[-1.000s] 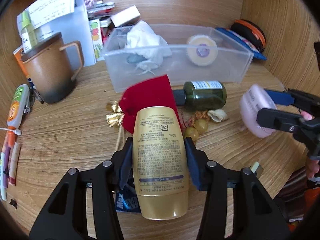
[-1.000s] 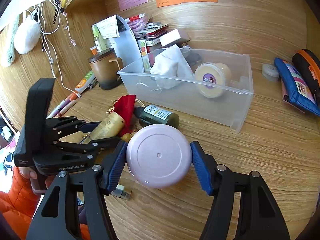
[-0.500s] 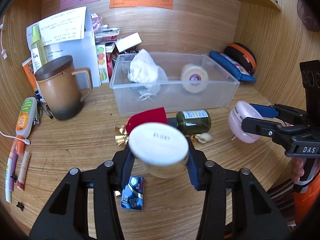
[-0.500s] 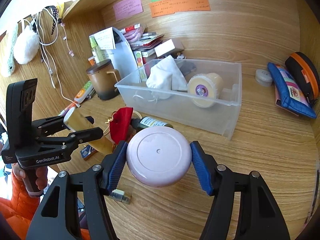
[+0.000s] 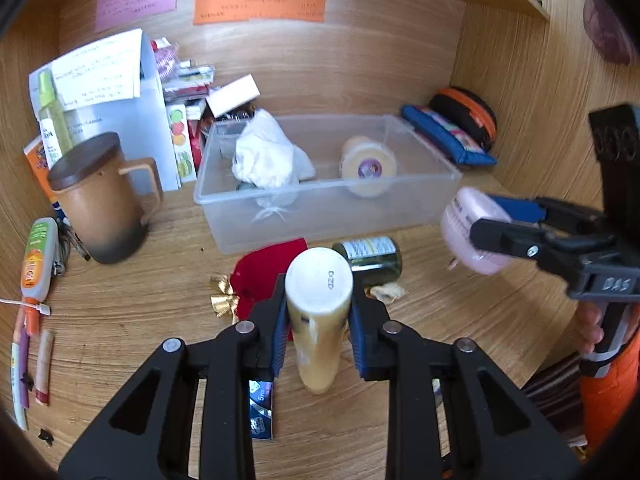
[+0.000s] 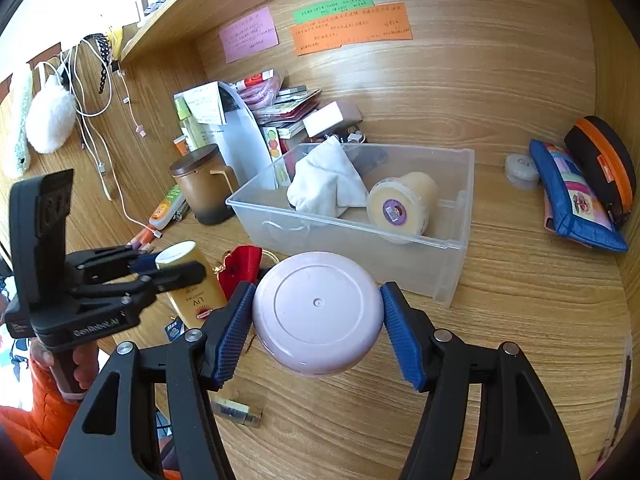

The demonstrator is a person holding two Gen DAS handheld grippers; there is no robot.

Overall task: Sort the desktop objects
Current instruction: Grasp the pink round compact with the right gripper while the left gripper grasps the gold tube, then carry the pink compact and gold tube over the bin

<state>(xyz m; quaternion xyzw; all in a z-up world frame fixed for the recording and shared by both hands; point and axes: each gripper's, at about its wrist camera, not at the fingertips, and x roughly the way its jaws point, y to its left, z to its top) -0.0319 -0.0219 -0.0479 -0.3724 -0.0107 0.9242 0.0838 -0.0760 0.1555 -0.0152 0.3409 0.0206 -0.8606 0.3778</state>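
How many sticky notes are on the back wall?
3: a pink note at left, a green note to its right, and an orange note directly below the green one. None appear hidden.

Pink, green and orange notes on the wall; cables hang left

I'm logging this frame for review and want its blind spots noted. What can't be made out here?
- Wall notes: writing too small in both views.
- Grey item behind the white pouch in the clear bin: hidden by the pouch.
- Gold tube label: left wrist view shows only its end; the left hand-held gripper partly covers it in the right view.
- Pink jar underside: faces away in the right hand-held gripper.
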